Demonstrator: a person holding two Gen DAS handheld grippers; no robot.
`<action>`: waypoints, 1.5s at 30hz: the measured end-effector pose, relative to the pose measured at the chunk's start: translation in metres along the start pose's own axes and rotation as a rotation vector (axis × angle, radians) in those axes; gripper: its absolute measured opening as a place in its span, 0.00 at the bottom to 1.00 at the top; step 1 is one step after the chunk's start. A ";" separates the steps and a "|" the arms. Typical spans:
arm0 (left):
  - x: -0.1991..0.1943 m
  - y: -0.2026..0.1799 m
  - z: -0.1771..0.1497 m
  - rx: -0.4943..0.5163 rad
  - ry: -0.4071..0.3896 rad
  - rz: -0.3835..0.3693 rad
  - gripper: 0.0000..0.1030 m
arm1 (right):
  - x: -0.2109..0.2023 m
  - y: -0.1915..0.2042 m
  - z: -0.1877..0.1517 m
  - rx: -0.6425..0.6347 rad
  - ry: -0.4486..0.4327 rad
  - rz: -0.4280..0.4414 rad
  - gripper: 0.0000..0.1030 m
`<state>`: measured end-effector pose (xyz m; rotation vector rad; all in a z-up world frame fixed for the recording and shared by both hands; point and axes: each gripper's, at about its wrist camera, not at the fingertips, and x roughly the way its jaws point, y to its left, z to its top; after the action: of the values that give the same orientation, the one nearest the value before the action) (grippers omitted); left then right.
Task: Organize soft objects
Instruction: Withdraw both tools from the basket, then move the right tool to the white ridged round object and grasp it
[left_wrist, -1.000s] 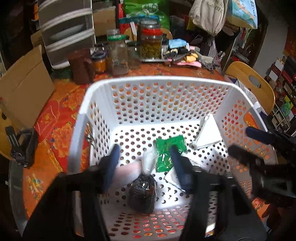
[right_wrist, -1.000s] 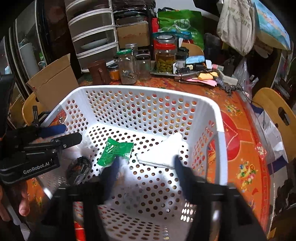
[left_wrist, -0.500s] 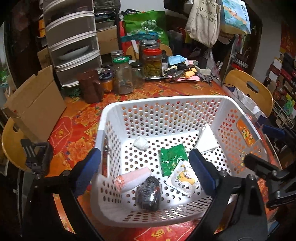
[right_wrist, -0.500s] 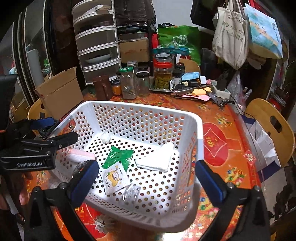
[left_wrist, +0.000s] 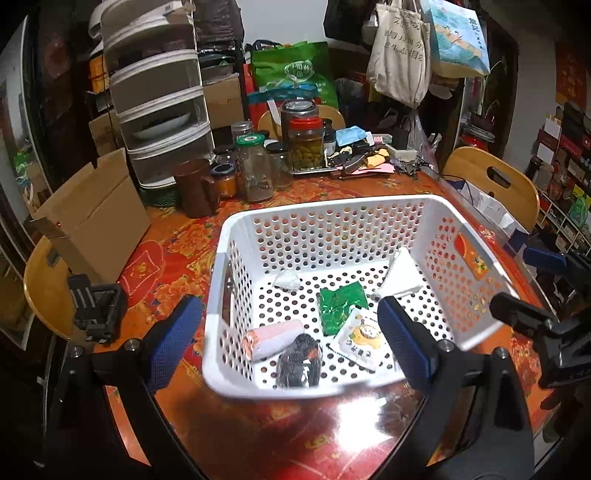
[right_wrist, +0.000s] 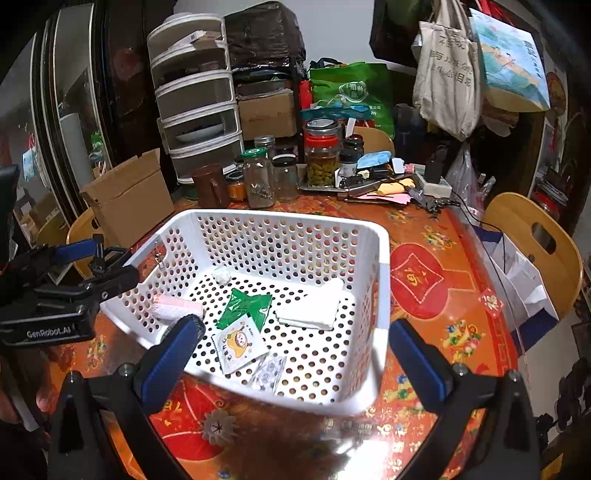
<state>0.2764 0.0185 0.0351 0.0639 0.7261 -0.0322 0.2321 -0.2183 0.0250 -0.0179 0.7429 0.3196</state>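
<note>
The white perforated basket (left_wrist: 236, 295) holds a green packet (left_wrist: 341, 304), pink roll (left_wrist: 273, 338) and folded white cloth (right_wrist: 310, 306); both the left gripper (left_wrist: 291, 343) and right gripper (right_wrist: 295, 354) gape wide, empty.

Black left tool (left_wrist: 291, 339), blue pads; right tool (right_wrist: 295, 358) alike.

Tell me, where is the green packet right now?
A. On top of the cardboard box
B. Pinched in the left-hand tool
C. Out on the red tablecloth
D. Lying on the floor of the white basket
D: the green packet lies flat on the perforated floor of the white basket, next to a cartoon-printed sachet, while the left gripper and the right gripper both stand open and empty.
</note>
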 end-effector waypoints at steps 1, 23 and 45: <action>-0.006 0.000 -0.003 0.000 -0.008 -0.003 0.92 | -0.004 -0.001 -0.002 0.010 -0.006 0.009 1.00; -0.052 0.002 -0.127 -0.050 -0.026 -0.022 0.96 | -0.045 0.024 -0.113 0.037 -0.016 0.063 1.00; -0.015 0.042 -0.186 -0.165 0.039 -0.076 0.96 | 0.059 0.079 -0.134 -0.024 0.162 0.029 0.72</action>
<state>0.1441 0.0737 -0.0922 -0.1211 0.7676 -0.0439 0.1612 -0.1435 -0.1058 -0.0560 0.9003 0.3576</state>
